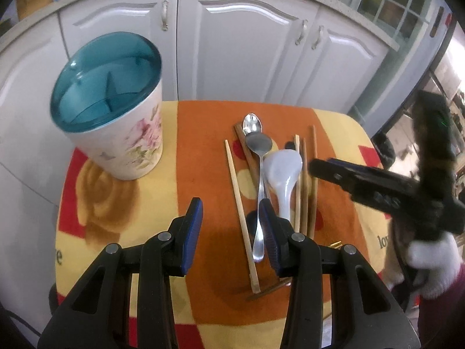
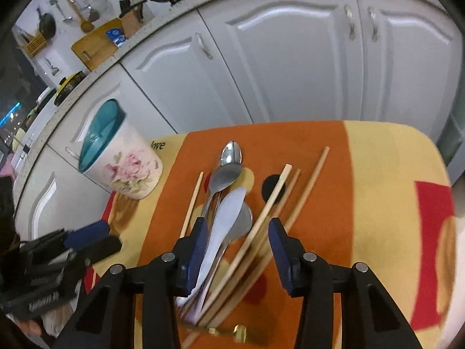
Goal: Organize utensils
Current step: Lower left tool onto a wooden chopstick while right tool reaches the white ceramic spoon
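A floral utensil holder (image 1: 133,139) (image 2: 128,171) with a teal divided inside stands at the table's back left. A heap of utensils lies mid-table: two steel spoons (image 1: 259,145) (image 2: 225,177), a white plastic spoon (image 1: 283,168) (image 2: 226,218), and several wooden chopsticks (image 1: 241,209) (image 2: 273,200). My left gripper (image 1: 231,232) hangs open over the cloth, its right finger beside the steel spoon's handle. My right gripper (image 2: 238,244) is open low over the heap, with the white spoon's handle and chopsticks lying between its fingers, untouched by the pads.
An orange, yellow and red cloth (image 1: 203,145) covers the small table. White cabinet doors (image 1: 241,49) stand close behind it. A gold fork (image 2: 235,331) lies at the near edge. A white-gloved hand (image 1: 430,261) holds the right gripper (image 1: 319,168).
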The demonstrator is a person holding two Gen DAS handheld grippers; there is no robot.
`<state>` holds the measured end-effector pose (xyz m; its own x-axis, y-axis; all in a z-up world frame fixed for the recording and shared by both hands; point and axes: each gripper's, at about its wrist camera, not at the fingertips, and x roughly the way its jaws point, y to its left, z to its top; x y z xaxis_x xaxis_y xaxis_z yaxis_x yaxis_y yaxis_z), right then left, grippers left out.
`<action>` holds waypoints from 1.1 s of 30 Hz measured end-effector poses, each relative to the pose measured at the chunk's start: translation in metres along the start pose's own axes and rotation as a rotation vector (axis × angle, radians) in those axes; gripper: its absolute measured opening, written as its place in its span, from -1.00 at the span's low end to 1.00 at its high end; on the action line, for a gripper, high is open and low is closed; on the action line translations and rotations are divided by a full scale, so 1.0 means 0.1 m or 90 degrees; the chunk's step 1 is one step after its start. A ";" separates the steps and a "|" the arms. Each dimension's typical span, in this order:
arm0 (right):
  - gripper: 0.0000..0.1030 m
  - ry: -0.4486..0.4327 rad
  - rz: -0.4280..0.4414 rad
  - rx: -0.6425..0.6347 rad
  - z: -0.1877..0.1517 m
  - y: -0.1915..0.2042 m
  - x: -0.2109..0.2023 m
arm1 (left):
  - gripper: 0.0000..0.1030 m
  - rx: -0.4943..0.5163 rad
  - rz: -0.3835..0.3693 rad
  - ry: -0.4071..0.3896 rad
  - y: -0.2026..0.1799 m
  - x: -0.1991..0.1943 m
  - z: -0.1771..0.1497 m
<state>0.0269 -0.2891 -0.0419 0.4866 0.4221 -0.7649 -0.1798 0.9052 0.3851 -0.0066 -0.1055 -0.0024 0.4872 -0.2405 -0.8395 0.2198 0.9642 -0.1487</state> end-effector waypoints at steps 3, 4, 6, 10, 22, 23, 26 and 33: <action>-0.35 0.022 0.021 0.018 0.10 -0.10 0.21 | -0.24 0.000 0.005 0.012 0.02 0.13 0.06; -0.44 0.029 0.028 0.025 0.11 -0.12 0.25 | -0.24 0.000 0.007 0.015 0.03 0.17 0.07; -0.65 0.046 0.058 0.042 0.15 -0.17 0.38 | -0.24 0.002 0.012 0.022 0.05 0.26 0.10; -0.80 0.037 0.085 0.041 0.16 -0.17 0.37 | -0.25 0.001 0.026 0.038 0.07 0.46 0.17; -0.90 0.007 0.101 0.067 -0.05 -0.45 -0.07 | -0.34 0.012 0.047 0.058 0.00 0.91 0.44; -0.90 0.007 0.104 0.075 -0.05 -0.48 -0.07 | -0.34 0.018 0.054 0.065 -0.01 0.95 0.46; -0.89 0.007 0.110 0.090 -0.07 -0.56 -0.09 | -0.45 0.027 0.061 0.086 -0.02 1.08 0.49; -0.86 0.053 0.151 0.122 -0.03 -0.67 0.03 | -0.78 0.021 0.047 0.084 0.00 1.20 0.62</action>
<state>0.0381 -0.3478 -0.0716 0.3765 0.6307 -0.6786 -0.1119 0.7581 0.6425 0.1039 -0.1409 -0.0706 0.3876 -0.1507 -0.9094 0.2160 0.9739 -0.0694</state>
